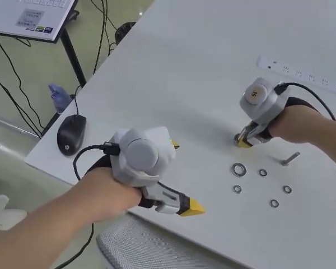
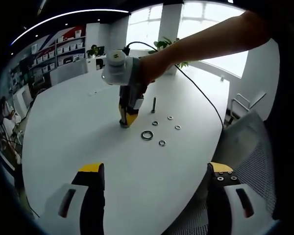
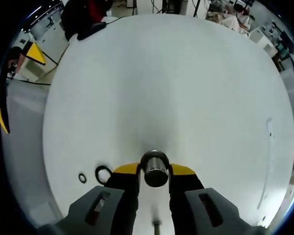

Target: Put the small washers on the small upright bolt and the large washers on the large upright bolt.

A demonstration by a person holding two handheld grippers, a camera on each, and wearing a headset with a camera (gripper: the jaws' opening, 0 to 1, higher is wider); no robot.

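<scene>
Bolt (image 3: 155, 169) clamped end-on in right gripper (image 1: 243, 140); left gripper (image 2: 155, 171) spread, empty. Risk: it topples on release if seated crooked on table (image 1: 213, 67).

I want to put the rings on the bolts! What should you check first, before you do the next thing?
1. Right gripper shut on the big bolt: ok.
2. Big bolt standing straight on the table: cannot tell, the jaws hide its base.
3. Small bolt upright: not ok, it lies flat on the table.
4. Left gripper open and holding nothing: ok.
5. Washers easy to pick one by one: ok, the large washer and four small washers lie apart from each other.
</scene>
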